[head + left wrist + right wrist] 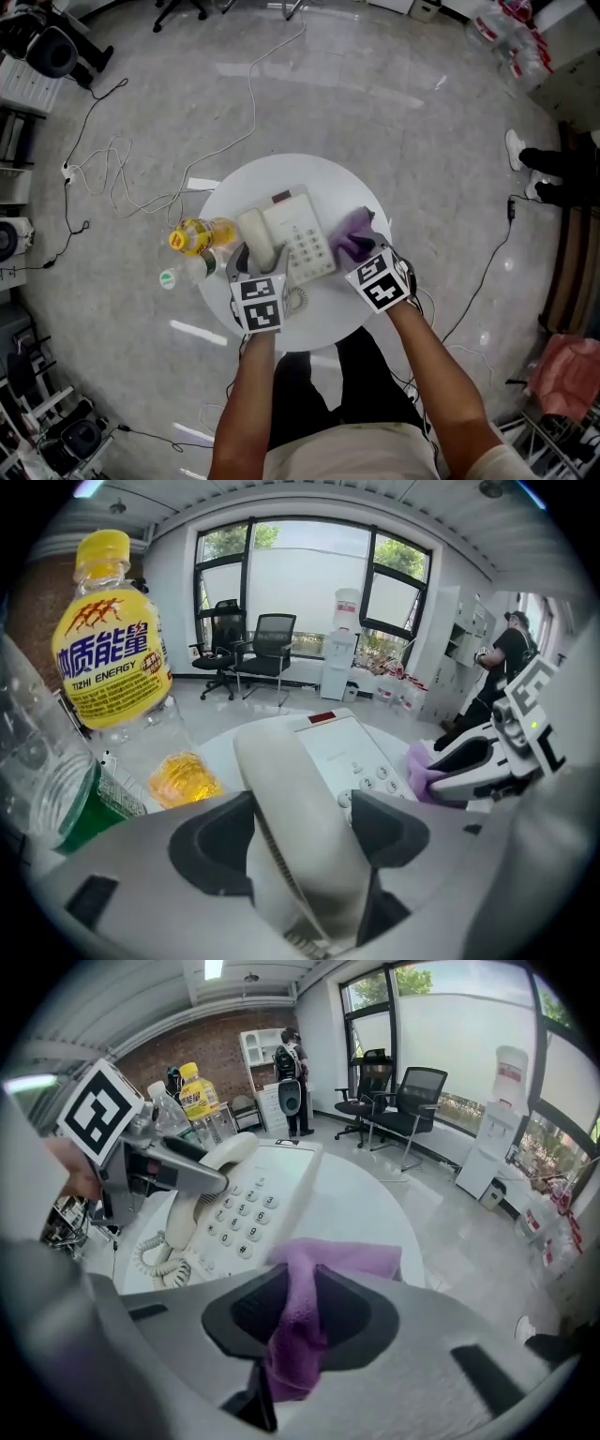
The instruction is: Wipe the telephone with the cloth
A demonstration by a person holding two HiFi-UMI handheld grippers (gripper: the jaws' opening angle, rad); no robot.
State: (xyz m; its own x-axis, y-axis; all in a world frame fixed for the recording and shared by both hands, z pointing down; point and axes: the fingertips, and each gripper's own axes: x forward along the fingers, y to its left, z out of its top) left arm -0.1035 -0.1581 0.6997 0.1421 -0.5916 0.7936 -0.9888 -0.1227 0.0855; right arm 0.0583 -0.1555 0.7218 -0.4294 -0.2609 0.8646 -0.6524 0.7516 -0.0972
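A cream telephone (302,242) sits in the middle of a round white table (319,178), its handset (257,238) resting along the phone's left side. My left gripper (247,264) stands wide open astride the handset (300,799), one pad on each side; the left gripper view (305,834) shows no firm squeeze. A purple cloth (352,234) lies bunched to the right of the phone. My right gripper (357,253) is shut on it: in the right gripper view (296,1312) the cloth (323,1260) is pinched into a narrow fold between the pads, beside the keypad (246,1211).
A yellow drink bottle (202,234) and a clear bottle with a green cap (186,272) stand at the table's left edge, close to my left gripper. The coiled cord (297,300) lies at the front. Cables trail over the floor (112,169). A person's shoes (544,169) show at the right.
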